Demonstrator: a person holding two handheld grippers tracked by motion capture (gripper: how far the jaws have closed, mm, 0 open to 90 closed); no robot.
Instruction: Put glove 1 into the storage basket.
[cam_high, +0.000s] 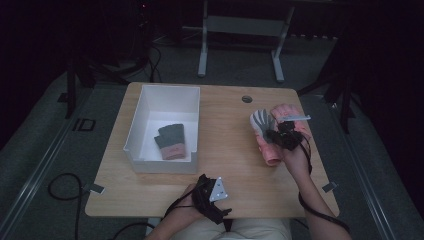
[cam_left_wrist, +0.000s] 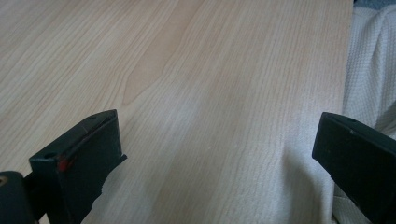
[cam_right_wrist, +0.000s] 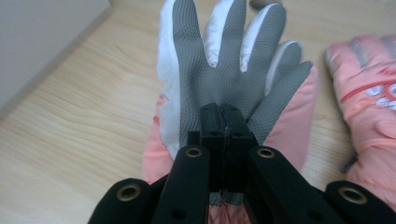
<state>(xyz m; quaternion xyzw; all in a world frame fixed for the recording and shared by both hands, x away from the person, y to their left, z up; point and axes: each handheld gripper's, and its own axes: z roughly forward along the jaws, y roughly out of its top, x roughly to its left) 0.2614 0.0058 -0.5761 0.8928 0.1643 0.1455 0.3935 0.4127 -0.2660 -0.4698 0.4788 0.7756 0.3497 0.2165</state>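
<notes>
Since the white box (cam_high: 134, 131) is already holding one glove pair, the right gripper (cam_right_wrist: 226, 122) is clenching the grey-palmed glove (cam_right_wrist: 219, 56); left gripper (cam_left_wrist: 212, 154) is idling released near the table (cam_left_wrist: 196, 70) edge.

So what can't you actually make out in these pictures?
- Grey-palmed pink ski glove: right gripper view, the shut right gripper covers its cuff.
- Second pink ski glove: cut off by the frame's right edge.
- Small grey knitted glove in the white box: high view, too dim for detail.
</notes>
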